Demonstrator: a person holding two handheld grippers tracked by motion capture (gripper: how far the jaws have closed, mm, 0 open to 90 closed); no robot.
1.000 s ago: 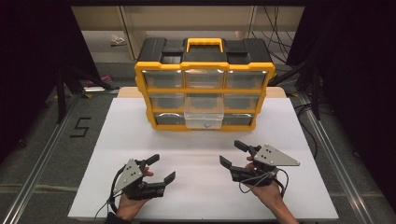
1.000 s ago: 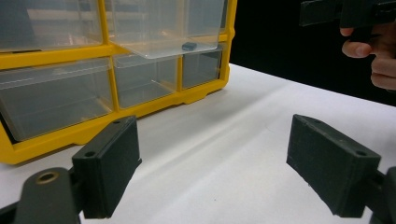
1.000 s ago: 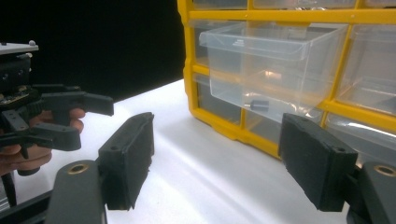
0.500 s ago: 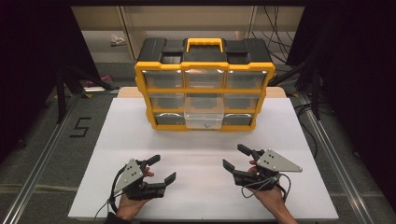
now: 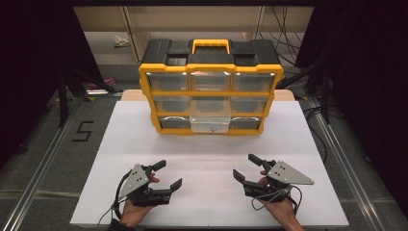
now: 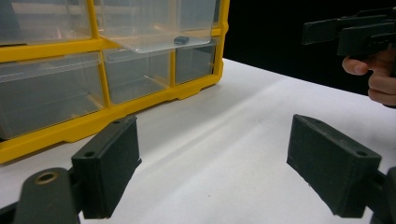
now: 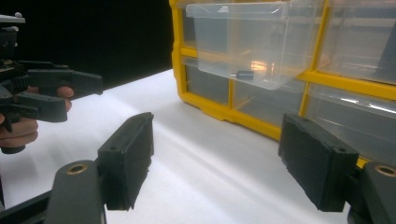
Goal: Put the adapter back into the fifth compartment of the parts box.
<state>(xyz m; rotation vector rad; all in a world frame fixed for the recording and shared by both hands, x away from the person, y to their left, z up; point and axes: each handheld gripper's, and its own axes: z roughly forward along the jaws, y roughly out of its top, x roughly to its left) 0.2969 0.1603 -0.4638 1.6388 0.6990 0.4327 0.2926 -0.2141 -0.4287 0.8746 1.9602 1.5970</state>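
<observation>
The yellow and black drawer cabinet [image 5: 210, 86] stands upright at the upper centre of the high view, at the far edge of the white worktop [image 5: 144, 139]. One clear drawer [image 5: 210, 115] in the middle column is pulled out toward the near side; a small dark part [image 7: 244, 74] lies on its floor. The left claw [image 5: 166, 174] sits at the lower left of the high view, low over the worktop, jaws spread with nothing between them. The right claw [image 5: 244, 166] sits at the lower right, jaws likewise spread and empty. Both claws point toward the cabinet and are well apart from it and from each other. In the left gripper view the drawer appears at the upper centre
</observation>
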